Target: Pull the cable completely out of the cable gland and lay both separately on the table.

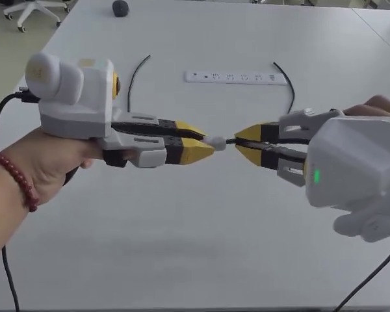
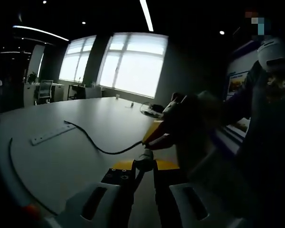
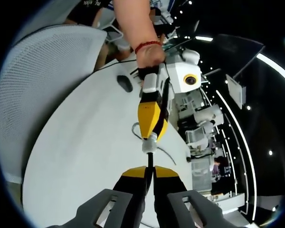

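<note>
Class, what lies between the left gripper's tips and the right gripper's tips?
In the head view: a small white cable gland held by the left gripper, then thin black cable running into the right gripper.

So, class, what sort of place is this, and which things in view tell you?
Probably an office or meeting room: a large white table with a power strip on it, a wheeled office chair nearby, and tall windows.
</note>
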